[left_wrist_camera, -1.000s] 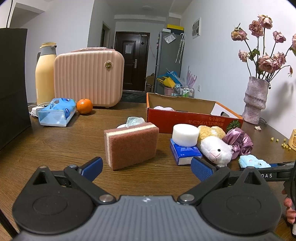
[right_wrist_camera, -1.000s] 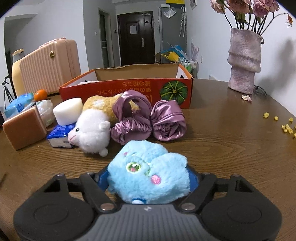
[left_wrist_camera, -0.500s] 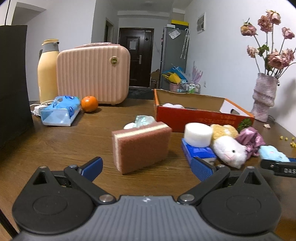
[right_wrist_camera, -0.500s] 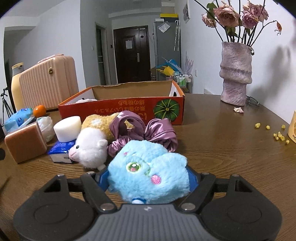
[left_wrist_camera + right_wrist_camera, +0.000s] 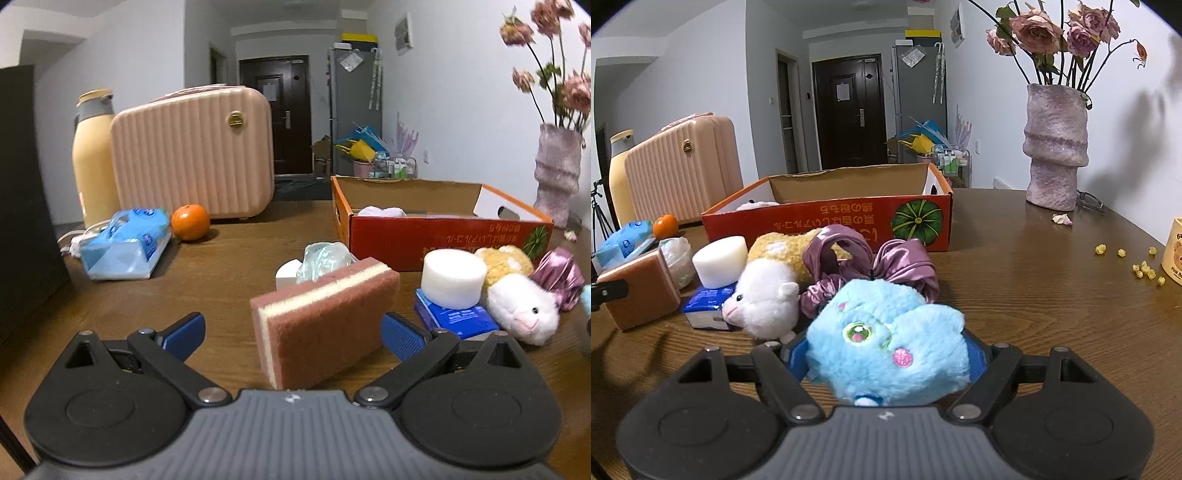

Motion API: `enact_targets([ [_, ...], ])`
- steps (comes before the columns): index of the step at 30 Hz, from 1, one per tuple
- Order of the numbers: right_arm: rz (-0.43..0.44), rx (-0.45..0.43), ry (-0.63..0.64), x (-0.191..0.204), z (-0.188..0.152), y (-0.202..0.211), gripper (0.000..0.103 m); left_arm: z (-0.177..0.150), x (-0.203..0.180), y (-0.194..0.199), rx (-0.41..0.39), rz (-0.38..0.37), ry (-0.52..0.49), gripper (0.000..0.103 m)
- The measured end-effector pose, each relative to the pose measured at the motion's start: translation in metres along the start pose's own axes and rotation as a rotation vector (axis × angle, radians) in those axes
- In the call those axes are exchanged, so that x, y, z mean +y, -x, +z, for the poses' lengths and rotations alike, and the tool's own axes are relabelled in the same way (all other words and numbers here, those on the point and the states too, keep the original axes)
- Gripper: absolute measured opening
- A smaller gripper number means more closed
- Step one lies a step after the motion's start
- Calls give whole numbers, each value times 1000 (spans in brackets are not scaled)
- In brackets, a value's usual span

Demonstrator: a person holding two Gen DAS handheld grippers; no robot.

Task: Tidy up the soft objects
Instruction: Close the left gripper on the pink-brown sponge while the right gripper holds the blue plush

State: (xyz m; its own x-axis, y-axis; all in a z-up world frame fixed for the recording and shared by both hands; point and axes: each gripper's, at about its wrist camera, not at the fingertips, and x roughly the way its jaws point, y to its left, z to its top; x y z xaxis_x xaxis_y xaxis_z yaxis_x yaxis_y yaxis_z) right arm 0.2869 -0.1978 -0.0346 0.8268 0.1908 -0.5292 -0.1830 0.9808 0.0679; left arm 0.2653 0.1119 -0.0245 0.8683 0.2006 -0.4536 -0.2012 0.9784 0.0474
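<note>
The right gripper (image 5: pixel 886 356) pinches a blue plush toy (image 5: pixel 886 343) between its blue pads, the toy bulging out above and in front of them, clear of the wooden table (image 5: pixel 1034 295). The left gripper (image 5: pixel 293 332) stands spread, with a brown scouring sponge (image 5: pixel 325 326) upright on its long edge between the two fingers; the right pad (image 5: pixel 400 338) sits just beside the sponge's end, and the left pad (image 5: pixel 186 330) is well apart from it (whether the right pad actually touches cannot be told). Beyond the sponge lie a crumpled clear plastic bag (image 5: pixel 325 258) and a white cylinder of foam (image 5: pixel 454 277) resting on a small blue packet (image 5: pixel 458 317). Beside those lies a white and yellow plush hamster (image 5: pixel 768 291), touching a purple satin scrunchie (image 5: pixel 871 266). Behind them sits an open red cardboard box (image 5: pixel 831 221) with something white inside at its left end. Farther left are an orange (image 5: pixel 190 221), a blue tissue pack (image 5: pixel 125 243), a pink ribbed case (image 5: pixel 195 155) and a yellow flask (image 5: pixel 94 158). A vase of dried roses (image 5: pixel 1054 147) stands on the table to the right of the box.
</note>
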Motion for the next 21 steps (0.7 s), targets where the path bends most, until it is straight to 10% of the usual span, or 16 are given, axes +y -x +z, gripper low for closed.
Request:
enact_targets([
  [21, 17, -73, 13, 1, 0, 12, 77, 3, -3, -36, 25, -112, -100, 93],
])
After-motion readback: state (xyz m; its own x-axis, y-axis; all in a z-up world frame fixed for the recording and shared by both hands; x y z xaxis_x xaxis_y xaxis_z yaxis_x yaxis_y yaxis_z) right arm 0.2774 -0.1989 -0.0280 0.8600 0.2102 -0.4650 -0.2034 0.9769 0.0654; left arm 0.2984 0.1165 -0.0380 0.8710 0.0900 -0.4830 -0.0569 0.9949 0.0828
